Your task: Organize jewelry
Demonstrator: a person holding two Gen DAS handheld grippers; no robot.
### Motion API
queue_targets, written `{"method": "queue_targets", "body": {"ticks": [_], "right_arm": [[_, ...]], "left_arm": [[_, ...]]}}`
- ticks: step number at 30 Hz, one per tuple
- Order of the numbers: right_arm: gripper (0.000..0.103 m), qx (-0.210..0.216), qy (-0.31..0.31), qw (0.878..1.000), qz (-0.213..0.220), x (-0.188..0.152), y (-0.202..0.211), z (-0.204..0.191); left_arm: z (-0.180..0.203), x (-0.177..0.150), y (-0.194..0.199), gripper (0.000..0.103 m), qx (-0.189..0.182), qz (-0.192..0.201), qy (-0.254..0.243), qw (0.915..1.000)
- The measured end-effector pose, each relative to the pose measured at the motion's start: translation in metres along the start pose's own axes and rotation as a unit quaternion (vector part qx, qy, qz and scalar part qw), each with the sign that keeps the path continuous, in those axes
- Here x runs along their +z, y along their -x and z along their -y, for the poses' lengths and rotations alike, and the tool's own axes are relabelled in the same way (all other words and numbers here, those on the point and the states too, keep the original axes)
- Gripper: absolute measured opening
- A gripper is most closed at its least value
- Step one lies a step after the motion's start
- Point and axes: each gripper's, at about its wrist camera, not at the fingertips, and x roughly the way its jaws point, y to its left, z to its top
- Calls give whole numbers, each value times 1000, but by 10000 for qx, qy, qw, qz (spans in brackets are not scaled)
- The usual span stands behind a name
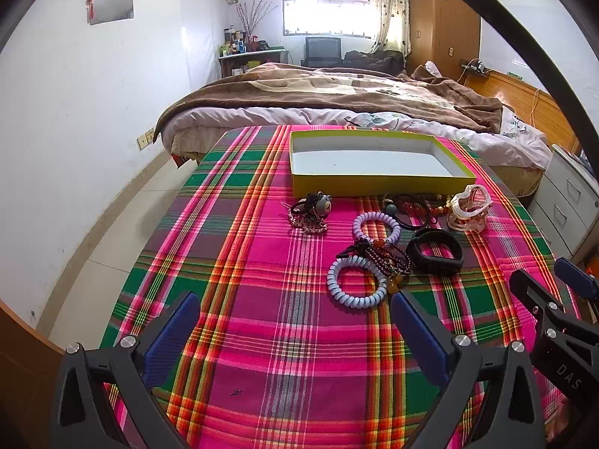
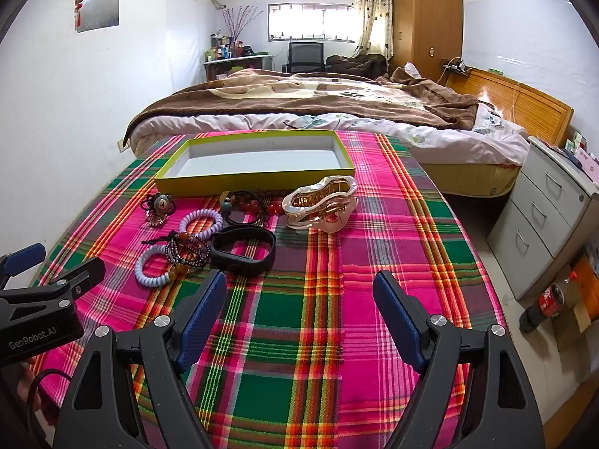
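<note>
Illumination is daylight from the window on the far wall; its panes are overexposed to near white in both views. The curtain beside the window glows with transmitted light. A glare patch sits on the white wall left of the window, and the wooden headboard to the right of the window carries a bright reflection. The plaid tablecloth nearest the camera is evenly lit, sharp and saturated, with soft, faint shadows. Fisheye distortion bends straight lines outward, and dark vignetting fills the frame corners.
</note>
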Motion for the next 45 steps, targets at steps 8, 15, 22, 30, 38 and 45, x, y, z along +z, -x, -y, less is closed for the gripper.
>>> {"method": "queue_targets", "body": {"ticks": [8, 15, 22, 30, 38, 45], "right_arm": [[81, 4, 10, 10000, -7, 0, 0, -1], [81, 1, 18, 10000, -32, 0, -2, -2], [81, -4, 19, 10000, -83, 0, -6, -3], [81, -10, 41, 9999, -160, 3, -14, -2], [81, 0, 79, 9997, -241, 6, -23, -4], [81, 516, 363, 9974, -343, 14, -41, -3]], "left_arm": [[0, -1, 1, 103, -13, -14, -3, 10000], [0, -1, 0, 103, -5, -42, 4, 10000], [-1, 2, -5, 103, -7, -89, 11, 10000], [-2, 6, -11, 103, -3, -133, 36, 9999], [-4, 8, -23, 103, -11, -228, 46, 9997], [-18, 12, -36, 103, -467, -369, 175, 9981]]}}
